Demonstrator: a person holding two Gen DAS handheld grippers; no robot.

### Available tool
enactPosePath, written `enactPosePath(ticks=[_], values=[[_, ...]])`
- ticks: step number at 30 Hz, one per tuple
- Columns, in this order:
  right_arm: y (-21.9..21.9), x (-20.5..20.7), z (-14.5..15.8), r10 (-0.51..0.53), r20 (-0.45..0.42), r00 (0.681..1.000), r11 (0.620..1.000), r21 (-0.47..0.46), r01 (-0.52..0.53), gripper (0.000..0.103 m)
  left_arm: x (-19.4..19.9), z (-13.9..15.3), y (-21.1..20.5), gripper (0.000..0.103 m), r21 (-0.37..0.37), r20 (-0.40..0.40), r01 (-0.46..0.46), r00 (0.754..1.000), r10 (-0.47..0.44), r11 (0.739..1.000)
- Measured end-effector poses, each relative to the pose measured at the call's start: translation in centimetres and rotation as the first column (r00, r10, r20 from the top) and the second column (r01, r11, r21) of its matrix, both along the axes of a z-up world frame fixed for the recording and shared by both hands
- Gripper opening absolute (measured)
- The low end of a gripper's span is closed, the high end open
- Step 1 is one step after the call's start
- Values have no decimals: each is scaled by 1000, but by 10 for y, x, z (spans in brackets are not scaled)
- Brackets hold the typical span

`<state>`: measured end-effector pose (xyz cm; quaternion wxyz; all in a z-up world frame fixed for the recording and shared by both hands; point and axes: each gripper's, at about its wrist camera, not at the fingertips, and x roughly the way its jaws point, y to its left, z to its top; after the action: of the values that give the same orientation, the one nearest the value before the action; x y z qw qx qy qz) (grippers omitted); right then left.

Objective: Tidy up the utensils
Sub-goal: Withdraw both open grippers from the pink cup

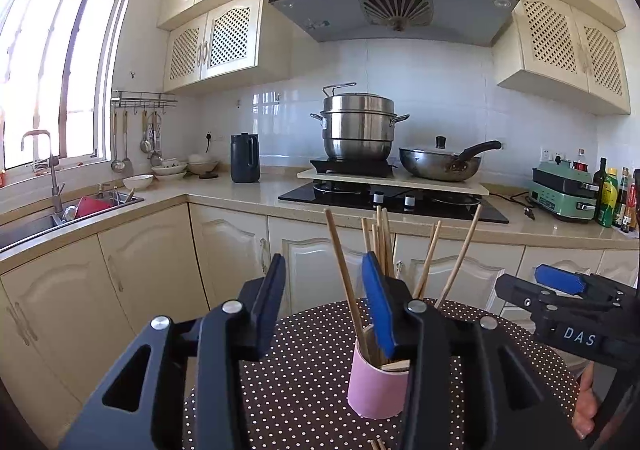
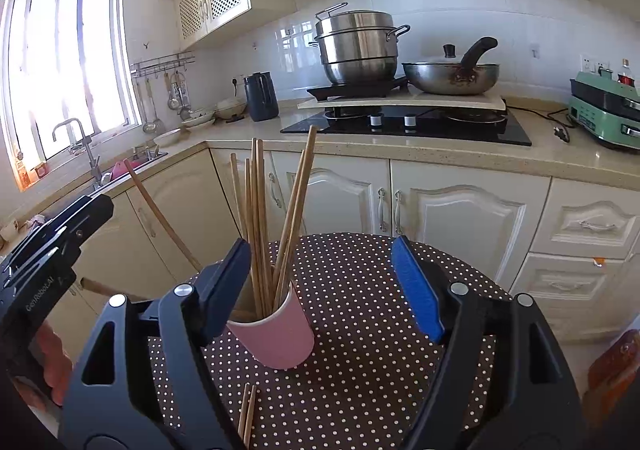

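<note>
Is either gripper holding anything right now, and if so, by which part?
Nothing is held. The left gripper and right gripper are open; the chopsticks stand free in the pink cup.

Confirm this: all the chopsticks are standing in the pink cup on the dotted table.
Not all. Most chopsticks stand in the pink cup, but two loose chopsticks lie on the dotted table in front of it, as the right wrist view shows.
</note>
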<state>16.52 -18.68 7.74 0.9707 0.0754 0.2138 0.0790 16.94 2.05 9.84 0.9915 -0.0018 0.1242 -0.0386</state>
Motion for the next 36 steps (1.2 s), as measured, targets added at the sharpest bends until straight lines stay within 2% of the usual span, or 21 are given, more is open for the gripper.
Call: enactPosePath(ticks=[5,10,15,19,27,32,36], values=[[-7,-16,2,4,18,1000,1000,-4,-4,82,-17,-3,-2,50,12,10,-12,1000,12,1000],[-13,-34,0,11,23,1000,1000,-9,-11,90,-32,-12,3,51,-6,-13,-22,1000,22,1000],[-16,-44,-7,19,2,1000,1000,-9,-19,95,-41,-27,7,52,-24,-76,-28,997,26,999],[-13,-45,-23,35,-62,997,999,-18,-37,95,-42,-44,11,52,-37,-143,-35,989,30,999],[0,-33,-68,44,-215,976,997,-47,-55,95,-38,-89,17,52,-51,-319,-61,947,41,997],[14,-23,-104,59,-329,943,994,-65,-85,95,-38,-114,19,52,-50,-381,-70,923,46,996],[27,-22,-126,87,-386,918,989,-74,-124,95,-36,-135,21,52,-58,-453,-84,890,49,995]])
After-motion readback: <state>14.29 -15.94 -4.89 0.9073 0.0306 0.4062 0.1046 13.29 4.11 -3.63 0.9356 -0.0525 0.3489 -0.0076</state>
